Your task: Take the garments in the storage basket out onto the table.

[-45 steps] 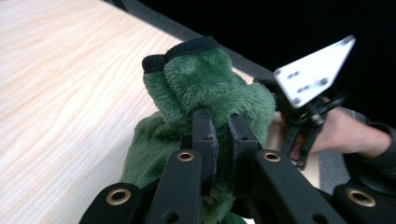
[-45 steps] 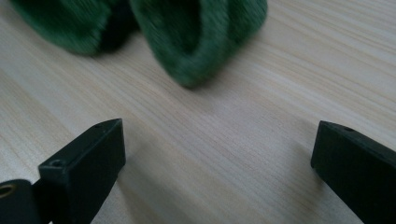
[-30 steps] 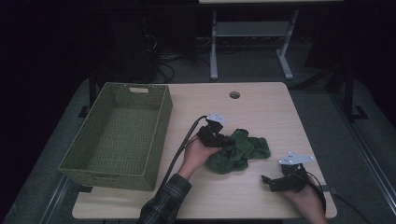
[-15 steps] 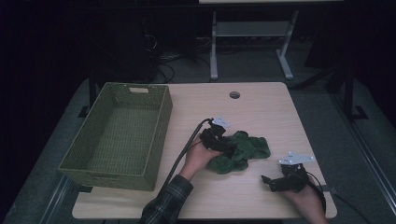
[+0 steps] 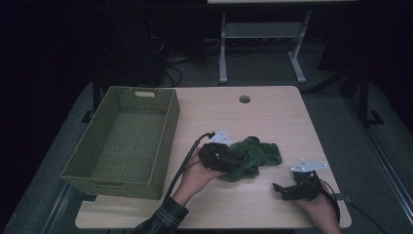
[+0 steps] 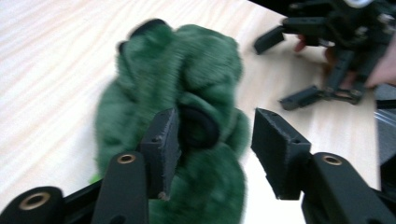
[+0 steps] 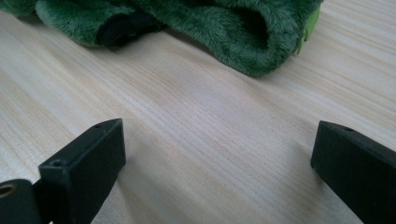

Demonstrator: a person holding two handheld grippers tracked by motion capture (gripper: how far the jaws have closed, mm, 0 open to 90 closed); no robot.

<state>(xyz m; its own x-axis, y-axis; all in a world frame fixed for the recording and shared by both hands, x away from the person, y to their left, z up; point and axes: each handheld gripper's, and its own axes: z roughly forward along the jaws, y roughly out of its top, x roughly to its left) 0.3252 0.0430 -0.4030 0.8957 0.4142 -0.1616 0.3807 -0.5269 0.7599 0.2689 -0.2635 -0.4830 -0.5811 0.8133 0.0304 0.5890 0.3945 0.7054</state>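
High view: pale wooden table (image 5: 272, 112); woven green basket (image 5: 146, 170) on its left part, well apart from both grippers. Green plush cloth (image 5: 255, 153) crumpled mid-table, left gripper (image 5: 229, 160) pushed into its left edge. Right gripper (image 5: 282, 190) near the table's front edge, apart from the cloth.

Left gripper view: fingers (image 6: 163, 140) spread wide; plush cloth (image 6: 187, 74) lies between and ahead of them, touching the left finger; right gripper (image 6: 299, 70) beyond.

Right gripper view: fingers (image 7: 93, 154) wide apart over bare table (image 7: 201, 130); cloth (image 7: 210, 23) lies ahead of the fingertips, untouched.
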